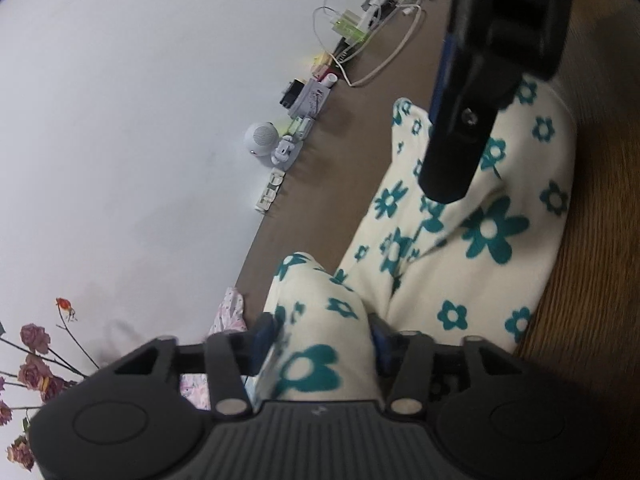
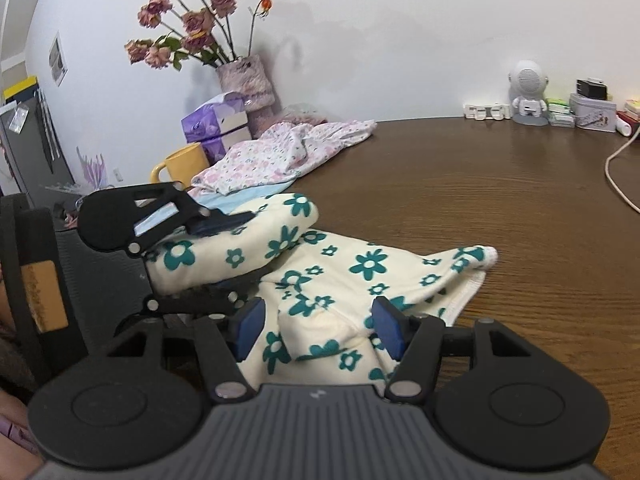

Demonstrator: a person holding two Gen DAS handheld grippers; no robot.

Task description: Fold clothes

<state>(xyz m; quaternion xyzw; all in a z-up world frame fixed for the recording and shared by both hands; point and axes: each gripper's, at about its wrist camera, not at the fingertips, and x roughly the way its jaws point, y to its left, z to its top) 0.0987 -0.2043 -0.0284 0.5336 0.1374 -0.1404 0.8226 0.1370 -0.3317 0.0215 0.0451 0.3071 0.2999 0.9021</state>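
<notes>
The left gripper (image 1: 326, 338) has a thick roll of the cream garment (image 1: 472, 240) between its blue pads (image 1: 381, 342); the cloth fills the gap and both pads touch it, though whether they press cannot be told. In the right wrist view this gripper (image 2: 244, 248) lies on its side, one finger above the roll and one below.

The right gripper (image 2: 320, 326) stands spread over a raised fold of the same garment — its pads (image 2: 387, 330) sit either side of the bump, apart from it.

The garment, cream with teal flowers, lies on the brown bench (image 2: 500, 184), its far end flat and reaching toward the right. Behind it — a pink floral cloth (image 2: 288, 148), a yellow mug (image 2: 184, 166), a purple tissue box (image 2: 216, 124) and a vase (image 2: 246, 80) of dried roses. A white astronaut figure (image 2: 528, 92) stands at the wall.
</notes>
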